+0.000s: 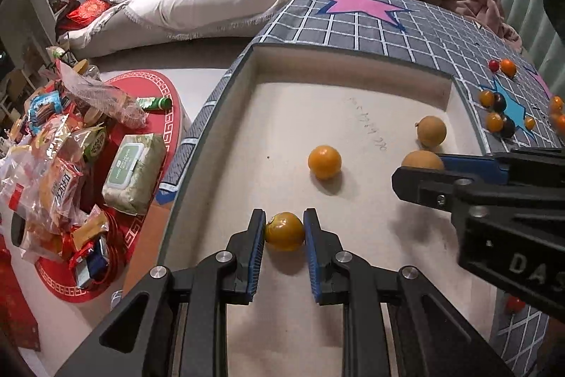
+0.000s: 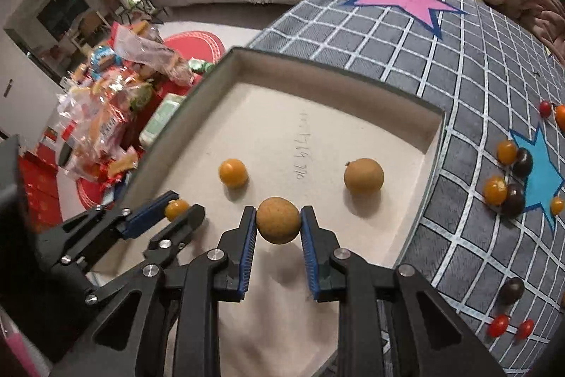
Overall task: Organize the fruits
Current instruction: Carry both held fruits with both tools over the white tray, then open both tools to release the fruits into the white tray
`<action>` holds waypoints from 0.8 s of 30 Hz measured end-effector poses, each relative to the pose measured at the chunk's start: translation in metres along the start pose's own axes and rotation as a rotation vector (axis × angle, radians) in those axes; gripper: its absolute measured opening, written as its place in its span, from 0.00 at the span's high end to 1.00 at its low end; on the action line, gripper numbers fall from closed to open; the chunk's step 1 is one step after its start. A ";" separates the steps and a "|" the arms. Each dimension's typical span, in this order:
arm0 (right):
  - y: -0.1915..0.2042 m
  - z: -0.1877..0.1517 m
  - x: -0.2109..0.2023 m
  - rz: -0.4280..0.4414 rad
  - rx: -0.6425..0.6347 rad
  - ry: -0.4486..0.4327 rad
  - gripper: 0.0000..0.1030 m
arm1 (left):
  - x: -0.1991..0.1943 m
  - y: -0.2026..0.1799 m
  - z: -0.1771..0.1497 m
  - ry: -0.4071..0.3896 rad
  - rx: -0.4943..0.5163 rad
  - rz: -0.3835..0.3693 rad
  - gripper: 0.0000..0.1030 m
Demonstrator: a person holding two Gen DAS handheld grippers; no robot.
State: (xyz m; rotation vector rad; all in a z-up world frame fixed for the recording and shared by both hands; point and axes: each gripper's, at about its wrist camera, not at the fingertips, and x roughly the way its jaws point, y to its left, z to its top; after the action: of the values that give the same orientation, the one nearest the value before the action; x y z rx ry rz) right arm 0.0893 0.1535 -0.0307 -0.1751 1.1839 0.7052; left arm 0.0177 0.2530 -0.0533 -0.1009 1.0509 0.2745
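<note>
From the left wrist view, the left gripper (image 1: 284, 231) is clamped on one glossy orange fruit (image 1: 284, 232), its blue pads touching both sides, low over the floor of the shallow beige tray (image 1: 247, 115). Ahead of it and slightly right lies one loose orange fruit (image 1: 324, 162). Farther right, the right gripper (image 1: 420, 166) reaches in from the side, holding one matte tan fruit (image 1: 422, 160); just beyond it sits a second tan fruit (image 1: 431, 131). So the tray area shows four fruits: two orange, two tan. Past the tray's right wall, on the checked cloth (image 1: 406, 30), a scatter of small fruits (image 1: 498, 113) lies, orange, dark and red; the far ones blur, so no count.

From the right wrist view, the right gripper (image 2: 278, 225) grips the tan fruit (image 2: 278, 224) between both pads. To its left the left gripper (image 2: 178, 210) holds its orange fruit (image 2: 176, 209). Ahead-left lies the loose orange fruit (image 2: 232, 173), ahead-right the second tan fruit (image 2: 363, 180). On the cloth (image 2: 388, 34) to the right lie about a dozen small fruits (image 2: 505, 186)
</note>
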 end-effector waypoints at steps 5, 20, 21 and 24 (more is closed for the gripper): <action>-0.001 0.000 0.009 -0.045 -0.028 0.007 0.73 | 0.001 -0.002 -0.001 -0.020 0.011 0.014 0.77; -0.008 -0.002 0.002 -0.045 -0.012 -0.003 0.23 | -0.016 -0.004 -0.001 -0.118 0.028 0.019 0.08; -0.008 -0.001 0.000 -0.046 -0.014 -0.006 0.21 | -0.016 -0.005 -0.001 -0.113 0.039 0.022 0.08; -0.007 -0.002 -0.008 -0.051 -0.009 -0.024 0.16 | -0.019 -0.007 -0.001 -0.108 0.044 0.024 0.08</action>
State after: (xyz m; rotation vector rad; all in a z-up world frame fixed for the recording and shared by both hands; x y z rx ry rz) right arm 0.0907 0.1437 -0.0254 -0.2036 1.1495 0.6664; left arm 0.0102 0.2423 -0.0372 -0.0335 0.9507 0.2752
